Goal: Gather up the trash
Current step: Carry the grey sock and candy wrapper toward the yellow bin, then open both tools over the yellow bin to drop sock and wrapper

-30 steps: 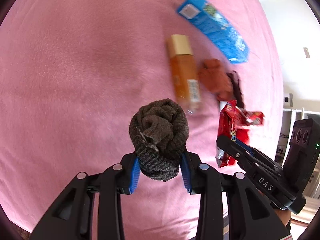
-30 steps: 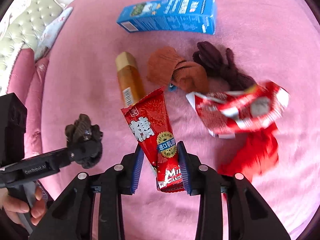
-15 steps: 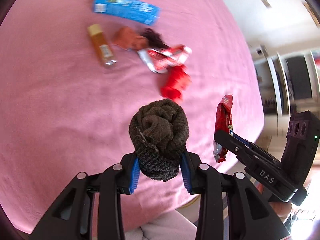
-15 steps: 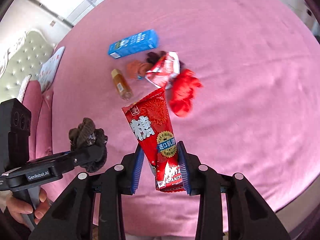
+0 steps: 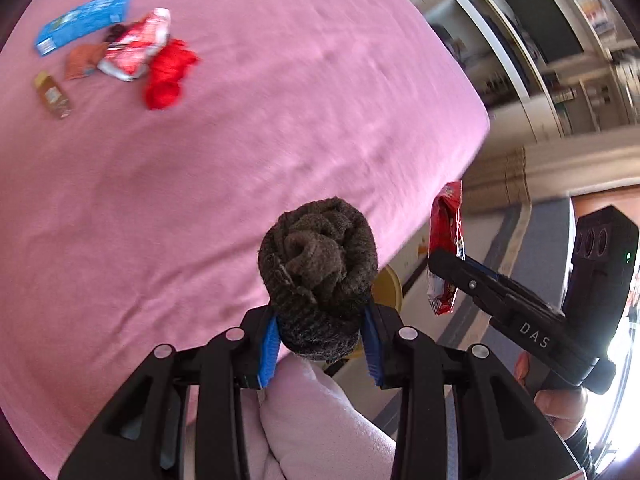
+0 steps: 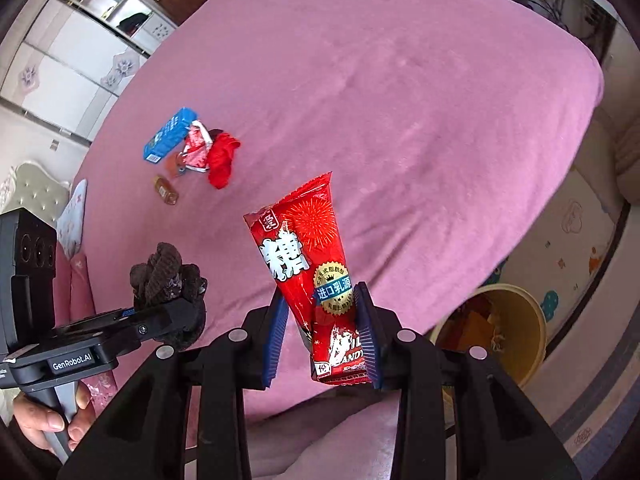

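Trash in hand, seen from the left wrist: the left claw [image 5: 320, 344] is clamped on a rolled brown sock [image 5: 318, 276], held in the air just past the bed's near edge. The pink bed [image 5: 240, 160] carries the remaining clutter well away toward its far left corner: a blue box [image 5: 82, 20], a crumpled red-and-white wrapper [image 5: 136, 50], a red cloth [image 5: 168, 74], an orange-brown rag [image 5: 82, 62] and a small amber bottle [image 5: 52, 94]. To the right, the right claw [image 5: 444, 276] pinches a red candy wrapper [image 5: 444, 248] over the floor. A sliver of the yellow bin [image 5: 390, 286] peeks from behind the sock.

From the right wrist, the right claw [image 6: 322, 336] grips the red candy wrapper [image 6: 316, 276] by its lower end, so the wrapper stands upright above the bed's near edge. The yellow bin [image 6: 532, 332] sits on the floor to the lower right, beside the bed's near right corner, with some scraps already inside. The left claw [image 6: 176, 312] with its brown sock [image 6: 166, 276] hangs to the left.

The step in hand looks like carrying to the bin. To do it well, bring each claw squarely above the bin's mouth before letting go; the light wrapper may flutter, so release it low. The sock looks more like laundry than trash and may belong elsewhere.
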`<state>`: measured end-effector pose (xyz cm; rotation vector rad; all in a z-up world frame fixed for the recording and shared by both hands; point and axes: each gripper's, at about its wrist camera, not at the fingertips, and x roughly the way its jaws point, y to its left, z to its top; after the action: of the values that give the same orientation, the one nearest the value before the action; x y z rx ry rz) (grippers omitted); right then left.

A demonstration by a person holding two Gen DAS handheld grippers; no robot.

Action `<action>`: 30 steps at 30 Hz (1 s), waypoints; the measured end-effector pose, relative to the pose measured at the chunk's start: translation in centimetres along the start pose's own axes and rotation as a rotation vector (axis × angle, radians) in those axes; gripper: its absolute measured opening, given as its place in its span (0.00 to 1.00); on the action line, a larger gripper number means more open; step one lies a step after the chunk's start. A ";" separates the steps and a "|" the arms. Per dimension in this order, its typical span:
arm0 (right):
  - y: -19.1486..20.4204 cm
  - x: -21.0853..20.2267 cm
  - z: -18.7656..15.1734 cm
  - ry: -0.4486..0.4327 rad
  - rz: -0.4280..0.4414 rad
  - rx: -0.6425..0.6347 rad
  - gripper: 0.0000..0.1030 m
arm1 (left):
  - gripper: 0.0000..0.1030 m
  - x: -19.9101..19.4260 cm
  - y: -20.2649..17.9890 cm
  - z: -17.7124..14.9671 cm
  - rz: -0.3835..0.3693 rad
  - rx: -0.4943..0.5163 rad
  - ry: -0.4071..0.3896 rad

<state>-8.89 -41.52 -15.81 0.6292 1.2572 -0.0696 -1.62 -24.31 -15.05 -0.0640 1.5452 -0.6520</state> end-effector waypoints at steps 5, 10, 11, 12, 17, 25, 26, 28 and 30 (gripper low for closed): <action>-7.2 -2.5 -3.3 0.001 -0.029 0.126 0.32 | 0.34 4.8 -5.7 -1.1 -0.012 0.070 0.096; -13.6 -3.9 -6.4 0.016 -0.075 0.217 0.32 | 0.34 10.2 -11.9 -3.0 -0.016 0.157 0.197; -15.0 -3.9 -7.1 0.022 -0.084 0.237 0.32 | 0.34 11.5 -13.2 -3.6 -0.016 0.176 0.220; -16.3 -4.0 -7.8 0.027 -0.093 0.253 0.32 | 0.34 12.6 -14.1 -4.0 -0.014 0.190 0.238; -21.0 -3.8 -10.3 0.048 -0.098 0.333 0.32 | 0.35 17.3 -17.2 -5.9 -0.014 0.237 0.324; -25.9 -2.3 -12.2 0.082 -0.079 0.393 0.37 | 0.73 23.4 -19.4 -7.5 0.038 0.269 0.401; -26.4 -2.1 -12.2 0.087 -0.085 0.397 0.37 | 0.75 23.8 -19.3 -7.5 0.046 0.266 0.397; -27.6 -1.7 -12.5 0.102 -0.089 0.423 0.38 | 0.75 24.8 -19.2 -7.6 0.043 0.253 0.403; -28.7 -1.7 -12.7 0.102 -0.088 0.442 0.38 | 0.75 25.2 -18.5 -7.7 0.058 0.239 0.412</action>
<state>-31.43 -59.74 -27.91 0.9662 1.3793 -0.4018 -17.91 -47.65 -30.16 0.3120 1.8416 -0.8347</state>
